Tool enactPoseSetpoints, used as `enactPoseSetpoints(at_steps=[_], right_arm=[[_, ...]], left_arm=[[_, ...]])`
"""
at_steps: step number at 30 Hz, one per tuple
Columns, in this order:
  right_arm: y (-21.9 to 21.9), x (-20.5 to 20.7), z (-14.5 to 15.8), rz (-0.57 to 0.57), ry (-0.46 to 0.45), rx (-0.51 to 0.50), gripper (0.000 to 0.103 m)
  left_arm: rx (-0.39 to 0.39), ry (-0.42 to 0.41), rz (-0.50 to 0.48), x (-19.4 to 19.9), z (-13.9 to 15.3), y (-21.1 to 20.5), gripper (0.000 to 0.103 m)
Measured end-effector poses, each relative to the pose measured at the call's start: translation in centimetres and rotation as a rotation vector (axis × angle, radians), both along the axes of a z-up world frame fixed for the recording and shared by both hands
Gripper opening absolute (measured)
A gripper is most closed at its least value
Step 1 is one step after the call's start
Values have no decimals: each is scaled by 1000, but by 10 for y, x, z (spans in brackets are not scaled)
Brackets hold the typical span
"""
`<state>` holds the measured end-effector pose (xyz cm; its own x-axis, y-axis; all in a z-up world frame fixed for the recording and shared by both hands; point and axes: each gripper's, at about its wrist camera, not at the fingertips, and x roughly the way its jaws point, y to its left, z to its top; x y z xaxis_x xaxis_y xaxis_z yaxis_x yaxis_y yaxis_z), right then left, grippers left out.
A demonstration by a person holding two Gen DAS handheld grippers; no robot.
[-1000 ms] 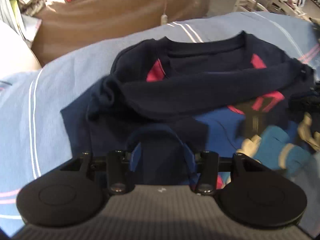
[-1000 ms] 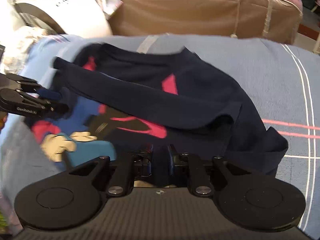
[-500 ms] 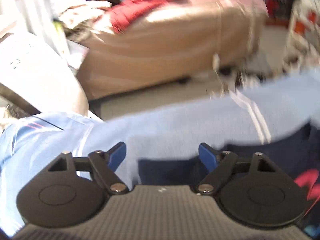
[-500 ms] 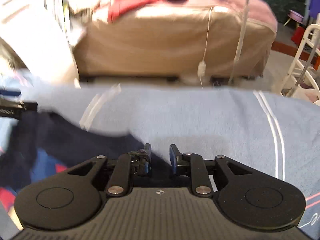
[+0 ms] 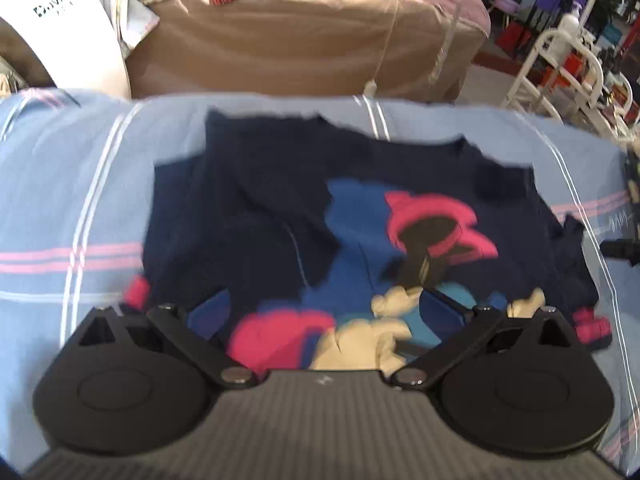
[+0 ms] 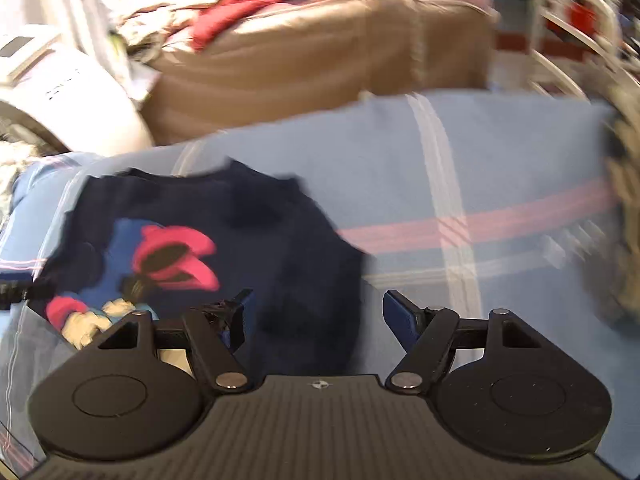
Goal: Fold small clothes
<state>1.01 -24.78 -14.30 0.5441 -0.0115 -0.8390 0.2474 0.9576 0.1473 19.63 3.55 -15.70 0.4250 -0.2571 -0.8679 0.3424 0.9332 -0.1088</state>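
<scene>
Navy sweater (image 5: 360,216), folded, long axis crosswise

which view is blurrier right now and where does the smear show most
Right wrist view is blurrier: the white rack and bedsheet stripes at right streak sideways, while the right tongs stay sharp. Left wrist view is milder: the navy sweatshirt print has soft edges, the left tongs are crisp, and sun brightens the brown sofa.

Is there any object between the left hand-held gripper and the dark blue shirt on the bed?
Nothing visible stands in the way. The left hand-held gripper is open directly over the near edge of the navy shirt, which lies on the striped blue bedsheet. The right hand-held gripper, also open, sits at the shirt's right edge.
</scene>
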Motion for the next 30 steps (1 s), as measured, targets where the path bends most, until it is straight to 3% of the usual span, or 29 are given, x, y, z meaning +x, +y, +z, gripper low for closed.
enactPoseSetpoints(at_steps=[3,6,13,16,19,25,30], right_arm=[[-9,-25,6,-41,-19,36,103],[1,-40,10,-54,-45,-25,103],[12,-64,5,-101,-127,16,103],[12,-57,11,-97,-177,-59,103],[4,-34,14,21,-149,-120,103],[-35,30,3,196,-42,39,103],[-43,76,-11,280,17,44,103]], left_arm=[[121,55,-25,-23,-11,-20,103],[267,23,-57,-42,-19,-42,103],[220,7,10,-70,-2,-57,103],[255,-37,30,-78,6,-73,103],[219,-15,63,-80,8,-85,103],[126,113,154,-78,-2,-105,103],[127,174,178,-82,-21,-122,103]])
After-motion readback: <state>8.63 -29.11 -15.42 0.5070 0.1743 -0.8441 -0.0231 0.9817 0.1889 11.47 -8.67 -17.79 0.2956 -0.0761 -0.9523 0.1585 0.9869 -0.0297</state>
